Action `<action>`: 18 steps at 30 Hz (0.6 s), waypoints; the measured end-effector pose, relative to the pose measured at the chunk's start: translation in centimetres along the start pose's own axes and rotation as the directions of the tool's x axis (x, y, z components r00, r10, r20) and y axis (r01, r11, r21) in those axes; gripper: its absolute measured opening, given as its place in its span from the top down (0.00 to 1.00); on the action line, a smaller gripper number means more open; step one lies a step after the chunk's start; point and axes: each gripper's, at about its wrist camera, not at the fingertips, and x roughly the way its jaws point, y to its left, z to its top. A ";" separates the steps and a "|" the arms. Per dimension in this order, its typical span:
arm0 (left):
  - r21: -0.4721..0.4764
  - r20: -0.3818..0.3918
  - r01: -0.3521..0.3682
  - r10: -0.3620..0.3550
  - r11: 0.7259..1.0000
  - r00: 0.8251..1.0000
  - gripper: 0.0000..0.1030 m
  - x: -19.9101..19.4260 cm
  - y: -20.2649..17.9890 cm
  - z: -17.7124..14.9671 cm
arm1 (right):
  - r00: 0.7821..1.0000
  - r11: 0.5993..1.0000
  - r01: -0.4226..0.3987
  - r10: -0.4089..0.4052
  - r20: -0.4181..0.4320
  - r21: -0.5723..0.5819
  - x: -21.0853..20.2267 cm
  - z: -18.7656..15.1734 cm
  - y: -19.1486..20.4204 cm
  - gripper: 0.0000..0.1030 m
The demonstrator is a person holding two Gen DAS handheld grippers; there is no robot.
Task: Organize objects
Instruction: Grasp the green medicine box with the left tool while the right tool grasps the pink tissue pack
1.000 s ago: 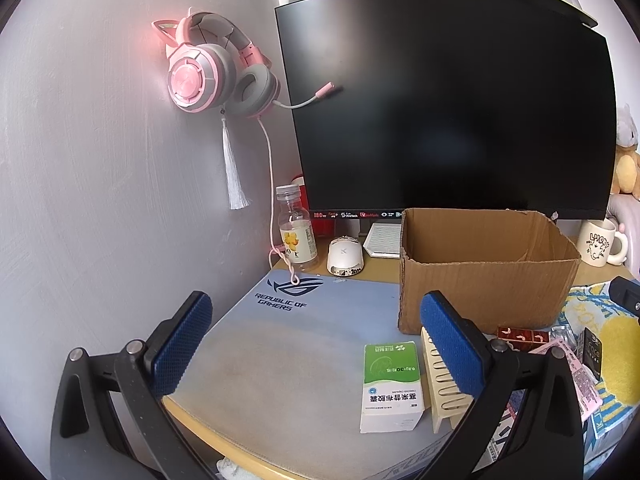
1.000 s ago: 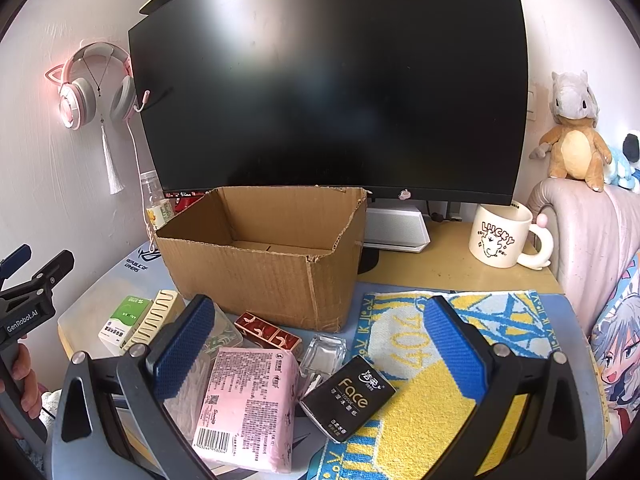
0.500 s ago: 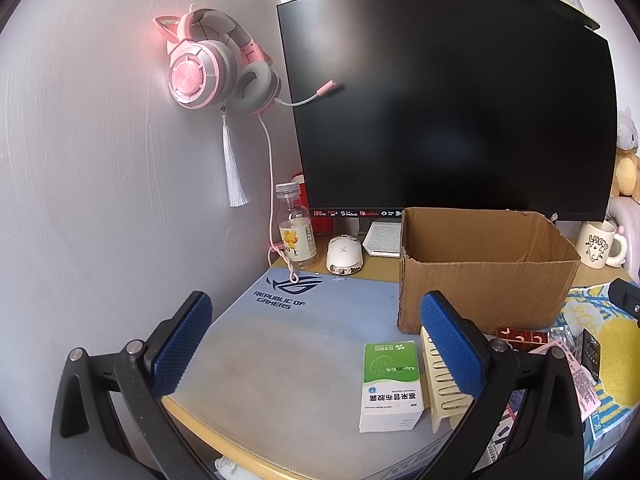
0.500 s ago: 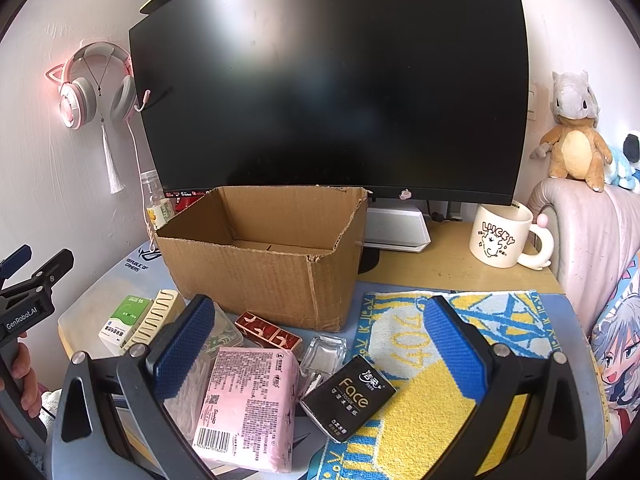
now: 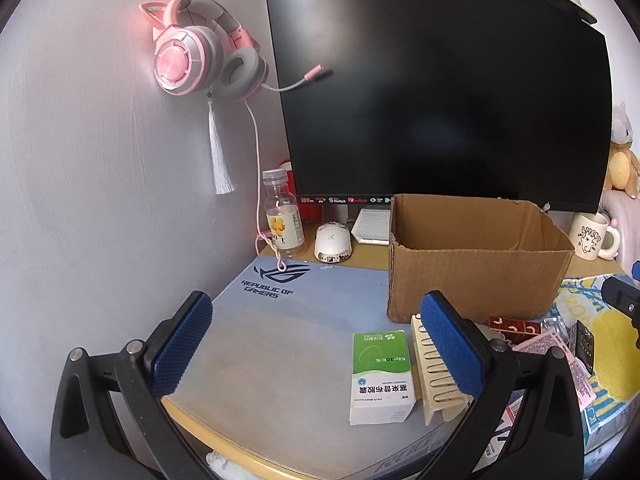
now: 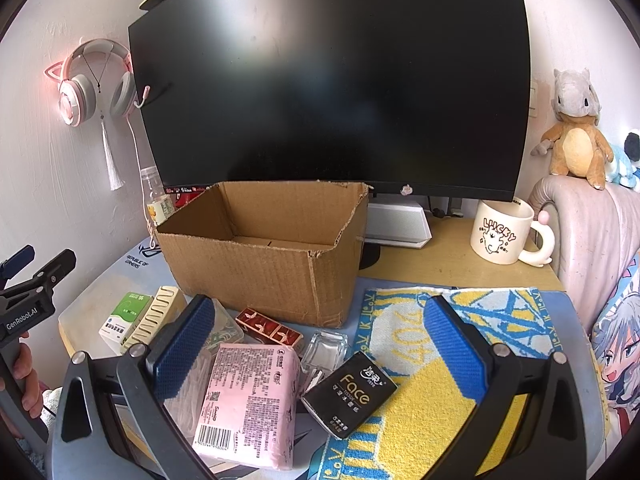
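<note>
An open, empty cardboard box (image 6: 276,264) (image 5: 472,264) stands mid-desk before the monitor. In front of it lie a green-and-white medicine box (image 5: 380,376) (image 6: 126,316), a cream ribbed box (image 5: 434,372) (image 6: 154,312), a red patterned box (image 6: 270,326), a small glass jar (image 6: 324,350), a pink tissue pack (image 6: 248,400) and a black "Face" tissue pack (image 6: 350,394). My left gripper (image 5: 316,344) hovers open over the blue mat, left of the medicine box. My right gripper (image 6: 316,352) hangs open above the pink and black packs.
A black monitor (image 6: 332,80) fills the back. A bottle (image 5: 282,220) and white mouse (image 5: 332,242) sit at back left, a "Lucky" mug (image 6: 506,232) at back right. A yellow-blue towel (image 6: 448,368) covers the right. Pink headphones (image 5: 200,56) hang on the wall.
</note>
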 end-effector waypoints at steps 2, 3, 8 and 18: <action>0.020 -0.016 -0.009 0.009 1.000 1.000 0.00 0.4 -0.4 -0.1 | 1.000 1.000 -0.001 0.001 -0.025 -0.009 0.4 -0.4 0.3 0.00; 0.030 -0.025 -0.013 0.014 0.999 1.000 0.00 0.6 -0.6 -0.2 | 1.000 1.000 -0.003 0.003 -0.031 -0.013 0.5 -0.5 0.3 0.00; 0.041 -0.081 -0.015 0.018 0.999 0.997 0.00 1.6 -0.9 -0.5 | 0.995 0.999 -0.002 -0.003 -0.096 -0.053 1.2 -1.0 1.1 0.00; -0.059 -0.228 0.052 -0.064 0.997 0.972 0.00 4.0 0.2 -1.3 | 0.973 0.990 -0.017 -0.016 -0.230 -0.142 3.2 -2.3 2.8 0.00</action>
